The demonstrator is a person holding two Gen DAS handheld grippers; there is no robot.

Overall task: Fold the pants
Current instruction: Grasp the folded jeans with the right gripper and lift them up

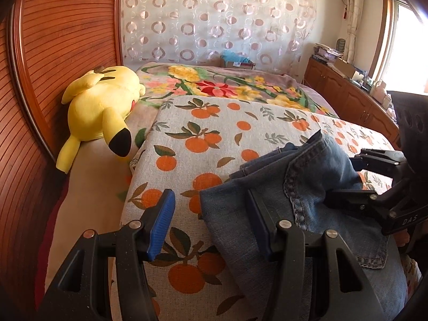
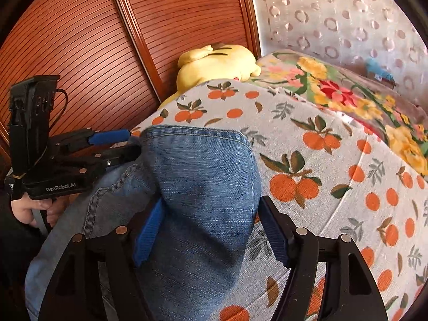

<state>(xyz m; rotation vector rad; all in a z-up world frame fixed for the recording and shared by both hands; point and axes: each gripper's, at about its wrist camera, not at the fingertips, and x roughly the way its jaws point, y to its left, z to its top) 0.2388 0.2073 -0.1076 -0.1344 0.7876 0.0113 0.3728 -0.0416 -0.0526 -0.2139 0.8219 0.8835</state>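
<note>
Blue jeans lie bunched on the orange-print bedspread. Both the left gripper and right gripper straddle the denim with fingers spread, apparently positioned to take hold for a fold.

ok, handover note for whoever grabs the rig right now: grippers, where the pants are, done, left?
Left gripper: open, at the left edge of the jeans; one finger sits over the denim, the other over the bedspread. Not clamped.
Right gripper: open, fingers either side of a raised hump of denim. Not clamped.
Jeans: bunched on the orange-print bedspread at the near edge of the bed, hem end lying towards the plush toy.
Done: no neat fold shows yet.
Left: grip the jeans, spread them flat, fold them.
</note>
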